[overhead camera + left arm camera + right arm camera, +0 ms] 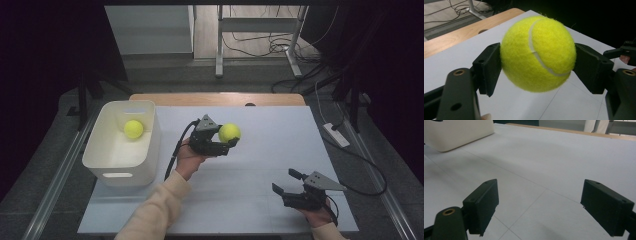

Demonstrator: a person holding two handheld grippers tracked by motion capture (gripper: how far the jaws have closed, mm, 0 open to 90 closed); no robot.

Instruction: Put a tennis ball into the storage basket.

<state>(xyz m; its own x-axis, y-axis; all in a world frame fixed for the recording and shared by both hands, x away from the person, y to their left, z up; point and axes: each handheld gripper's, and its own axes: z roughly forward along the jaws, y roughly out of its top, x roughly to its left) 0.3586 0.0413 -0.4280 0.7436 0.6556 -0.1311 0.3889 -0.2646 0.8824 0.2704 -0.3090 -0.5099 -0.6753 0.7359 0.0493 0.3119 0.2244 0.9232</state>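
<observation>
Held ball: a yellow tennis ball point(537, 53) fills the left gripper view, its white seam curving across the front, lifted clear of the surface point(260, 165).
Left tongs point(229, 139): clenched on the held ball, one black pad pressed to each side of it; in the high view they sit above the middle of the surface, just right of the bin.
Left hand point(189, 159): under the tongs' body, a cream sleeve point(155, 210) running in from the bottom edge.
Right tongs point(284, 181): released, jaws spread wide with nothing between them, low over the near right part of the surface, well apart from the held ball.
Bin point(107, 157): white, at the left edge of the surface.
Second ball point(133, 129): yellow, lying inside the bin near its far wall.
Surface: pale sheet with thin lines, wooden edge at the far side.
</observation>
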